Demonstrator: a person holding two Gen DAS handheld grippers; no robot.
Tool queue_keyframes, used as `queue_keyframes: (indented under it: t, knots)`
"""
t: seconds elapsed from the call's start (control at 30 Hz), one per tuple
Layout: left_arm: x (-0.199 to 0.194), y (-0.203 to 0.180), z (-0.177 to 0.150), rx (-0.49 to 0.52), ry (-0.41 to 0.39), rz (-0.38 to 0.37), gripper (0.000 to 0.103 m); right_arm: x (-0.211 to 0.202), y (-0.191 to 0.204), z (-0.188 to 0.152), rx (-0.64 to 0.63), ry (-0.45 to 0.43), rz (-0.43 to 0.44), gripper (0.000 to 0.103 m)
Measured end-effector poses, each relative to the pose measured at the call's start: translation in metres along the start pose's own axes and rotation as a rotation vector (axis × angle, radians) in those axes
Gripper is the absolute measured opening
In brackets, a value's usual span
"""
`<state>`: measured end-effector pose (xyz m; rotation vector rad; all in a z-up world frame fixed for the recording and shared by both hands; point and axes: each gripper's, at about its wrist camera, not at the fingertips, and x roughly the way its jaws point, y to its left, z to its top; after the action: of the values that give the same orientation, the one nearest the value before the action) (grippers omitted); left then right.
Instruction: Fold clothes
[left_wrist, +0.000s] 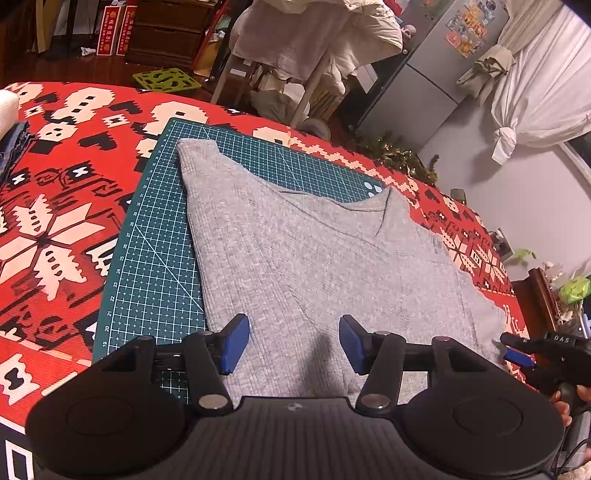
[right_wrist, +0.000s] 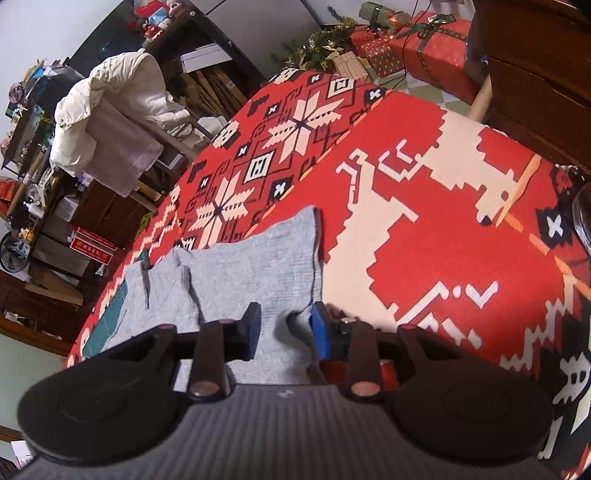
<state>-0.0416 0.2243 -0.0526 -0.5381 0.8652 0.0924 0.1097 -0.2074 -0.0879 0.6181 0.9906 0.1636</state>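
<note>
While the grey ribbed knit top (left_wrist: 314, 258) lies spread flat, partly on the green cutting mat (left_wrist: 155, 258) and partly on the red patterned cloth (left_wrist: 55, 221) covering the desk, I have both tools low at its near hem. My left gripper (left_wrist: 293, 345) has its fingers (left_wrist: 234, 343) wide apart, with only flat fabric showing between the blue pads; they grip nothing that I can see. My right gripper (right_wrist: 284, 332) is open too, a little narrower, and straddles the hem corner, where a small ridge of knit stands between the pads. I judge that pairing suits lifting the hem evenly from two points, though whether the pads press the cloth I cannot tell.

From the left wrist I get the whole garment: neckline far away, one shoulder tip on the mat, the other off it, and the right tool at the far right edge with a hand behind it. From the right wrist I get the side seam and right edge lying on bare cloth, plus wrapped presents (right_wrist: 406, 48) beyond the desk.
</note>
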Motion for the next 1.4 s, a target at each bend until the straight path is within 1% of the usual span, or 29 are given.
queue_keyframes:
  t: [0.07,0.1,0.17,0.23,0.3,0.43,0.53,0.7,0.8,0.9,1.07,1.27,1.4]
  knots:
    - [0.0,0.0,0.0,-0.006,0.001,-0.002,0.054,0.001,0.002,-0.001,-0.016,-0.004,-0.019,0.019]
    - [0.0,0.001,0.001,-0.009,0.001,-0.003,0.054,0.001,0.004,-0.002,-0.029,-0.006,-0.033,0.006]
    - [0.0,0.002,0.001,-0.014,0.001,-0.003,0.054,0.0,0.007,-0.004,-0.048,-0.016,-0.038,0.003]
    - [0.0,0.003,0.001,-0.02,0.002,-0.002,0.054,-0.006,0.017,-0.006,-0.083,-0.046,-0.018,0.003]
    - [0.0,0.004,0.002,-0.028,0.003,-0.002,0.054,-0.013,0.034,-0.01,-0.138,-0.077,0.025,0.002]
    - [-0.001,0.007,0.003,-0.038,0.001,0.0,0.053,-0.023,0.082,-0.027,-0.277,-0.105,0.127,0.002]
    - [-0.003,0.01,0.005,-0.055,-0.008,0.015,0.053,-0.02,0.119,-0.046,-0.36,-0.089,0.197,0.002]
    - [-0.009,0.023,0.01,-0.131,-0.032,0.014,0.053,-0.012,0.177,-0.079,-0.486,-0.054,0.311,0.002]
    - [-0.014,0.033,0.014,-0.175,-0.05,0.022,0.053,-0.005,0.206,-0.102,-0.552,-0.029,0.348,0.002]
    - [-0.018,0.043,0.017,-0.219,-0.066,0.03,0.052,0.003,0.225,-0.121,-0.593,-0.003,0.364,0.002]
    - [-0.024,0.052,0.021,-0.255,-0.083,0.032,0.052,0.005,0.244,-0.142,-0.625,0.013,0.393,0.002]
    - [-0.027,0.054,0.024,-0.261,-0.096,0.032,0.052,0.011,0.256,-0.146,-0.618,0.031,0.45,0.002]
    - [-0.029,0.058,0.025,-0.277,-0.102,0.034,0.052,0.016,0.262,-0.15,-0.634,0.051,0.462,0.002]
